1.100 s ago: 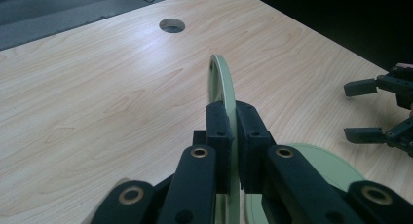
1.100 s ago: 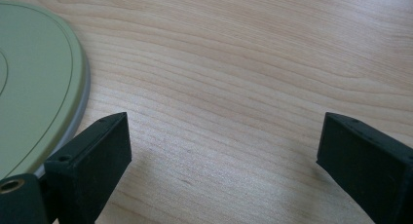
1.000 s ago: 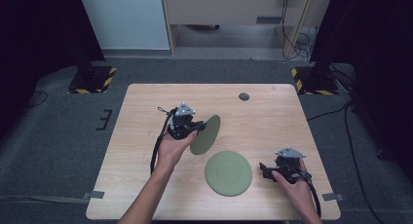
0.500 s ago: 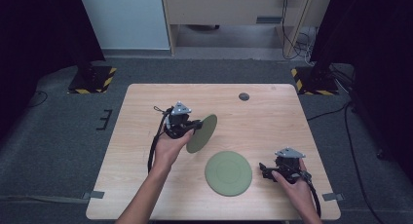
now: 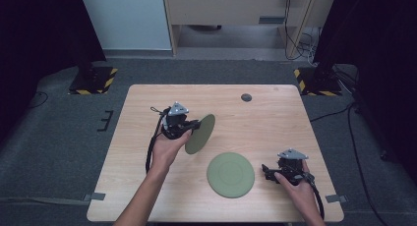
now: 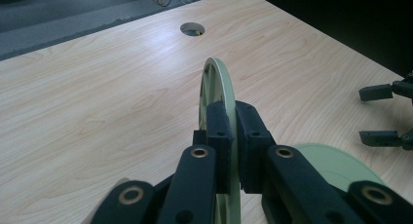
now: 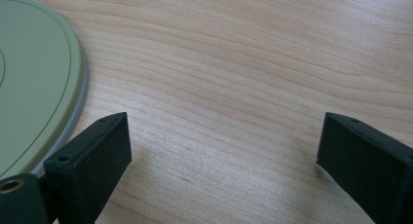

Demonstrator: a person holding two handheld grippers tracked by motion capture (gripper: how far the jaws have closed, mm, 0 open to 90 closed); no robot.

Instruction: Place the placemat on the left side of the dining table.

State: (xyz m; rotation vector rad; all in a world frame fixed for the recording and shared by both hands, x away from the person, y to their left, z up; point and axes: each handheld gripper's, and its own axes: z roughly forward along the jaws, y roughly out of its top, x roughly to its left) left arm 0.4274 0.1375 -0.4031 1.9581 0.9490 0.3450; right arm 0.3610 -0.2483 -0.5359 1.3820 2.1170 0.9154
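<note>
The left gripper (image 5: pixel 189 124) has its jaws clenched on the rim of a green plate (image 5: pixel 200 133), holding it on edge and tilted above the wooden surface (image 5: pixel 275 123), left of centre. In the left gripper view the two black pads press on either face of the held plate (image 6: pixel 217 83), whose thin pale rim rises between them and points toward the round cable hole (image 6: pixel 192 28) near the far edge of the surface (image 6: pixel 97 97).

A second green plate (image 5: pixel 230 174) lies flat on the surface, nearer the person and a little to the right of the lifted one (the two plates are apart, not touching). The right gripper (image 5: pixel 268 171) rests low just beside that flat plate's right edge, jaws released and pointing toward it. In the right gripper view both pads stand wide apart over bare wood (image 7: pixel 234 87), with the flat plate (image 7: pixel 34 83) curving in at the left, next to the left pad.
</note>
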